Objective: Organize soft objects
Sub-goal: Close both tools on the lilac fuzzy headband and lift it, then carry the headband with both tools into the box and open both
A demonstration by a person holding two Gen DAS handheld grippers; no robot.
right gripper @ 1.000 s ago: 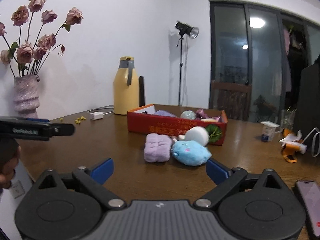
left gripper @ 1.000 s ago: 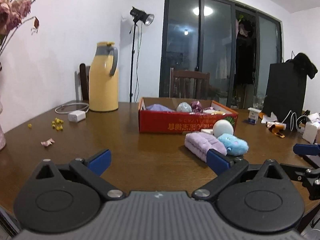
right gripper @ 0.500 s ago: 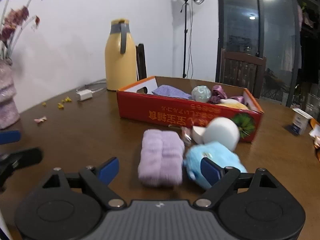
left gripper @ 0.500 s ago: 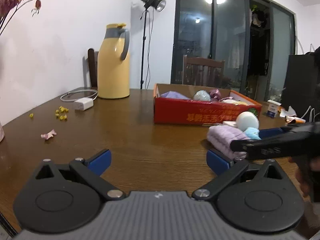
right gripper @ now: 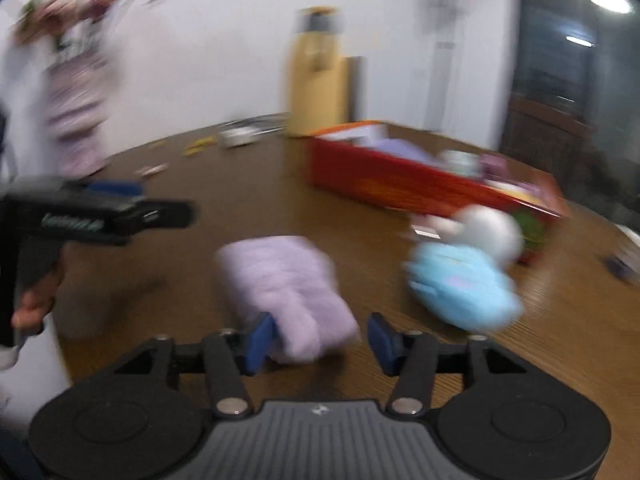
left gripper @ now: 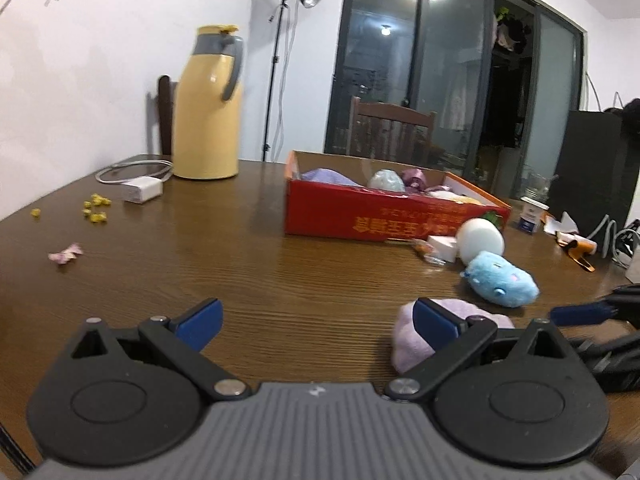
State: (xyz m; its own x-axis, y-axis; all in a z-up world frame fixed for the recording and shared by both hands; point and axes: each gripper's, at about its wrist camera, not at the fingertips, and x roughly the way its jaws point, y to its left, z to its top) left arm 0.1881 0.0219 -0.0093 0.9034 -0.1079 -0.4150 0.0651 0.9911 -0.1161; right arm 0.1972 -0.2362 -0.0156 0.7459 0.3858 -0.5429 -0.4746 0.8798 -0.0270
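Worktop (left gripper: 248,280) of dark wood carries a red box (left gripper: 372,224) already holding soft items. Purple folded cloth (right gripper: 288,288) lies in front of it, blue plush (right gripper: 460,288) just beside. Right gripper (right gripper: 316,340) is closing, cloth's near end between its jaws, right pad apart from it. Left gripper (left gripper: 316,318) stands wide open, empty.

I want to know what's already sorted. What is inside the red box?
In the red box: a purple cloth, a pale ball, a pinkish-purple thing. The front wall hides whatever lies lower.
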